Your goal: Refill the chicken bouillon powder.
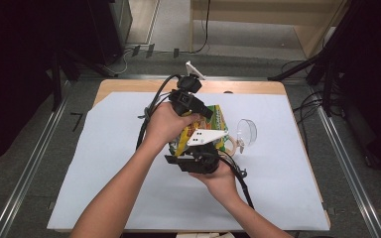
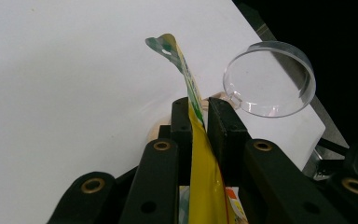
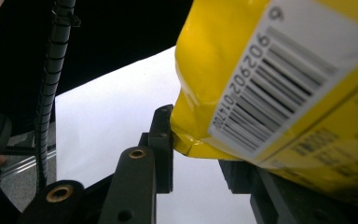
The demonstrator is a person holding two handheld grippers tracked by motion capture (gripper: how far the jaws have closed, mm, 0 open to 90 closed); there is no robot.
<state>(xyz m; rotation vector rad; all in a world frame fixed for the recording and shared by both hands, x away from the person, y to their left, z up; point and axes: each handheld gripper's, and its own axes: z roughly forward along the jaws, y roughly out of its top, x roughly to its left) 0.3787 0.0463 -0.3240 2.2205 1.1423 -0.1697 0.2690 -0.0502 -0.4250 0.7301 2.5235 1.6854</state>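
Note:
A yellow and green snack bag (image 1: 219, 120) hangs over the middle of the white sheet, held between both grippers. My left gripper (image 1: 208, 113) comes from the far side and is shut on the bag's thin sealed edge (image 2: 200, 158), which curls up past the jaws of that gripper (image 2: 199, 109). My right gripper (image 1: 193, 147), with its white three-cornered plate, grips from the near side. In the right gripper view the bag's barcode side (image 3: 261, 70) bulges between the jaws of that gripper (image 3: 198, 140); one jaw presses its corner, and the bag hides the other.
A clear plastic cup (image 1: 247, 133) (image 2: 270, 79) lies on its side just right of the bag, with a small wooden ring (image 1: 231, 145) beside it. A white paper sheet (image 1: 129, 163) covers most of the wooden table (image 1: 129, 85). Cables trail from both grippers.

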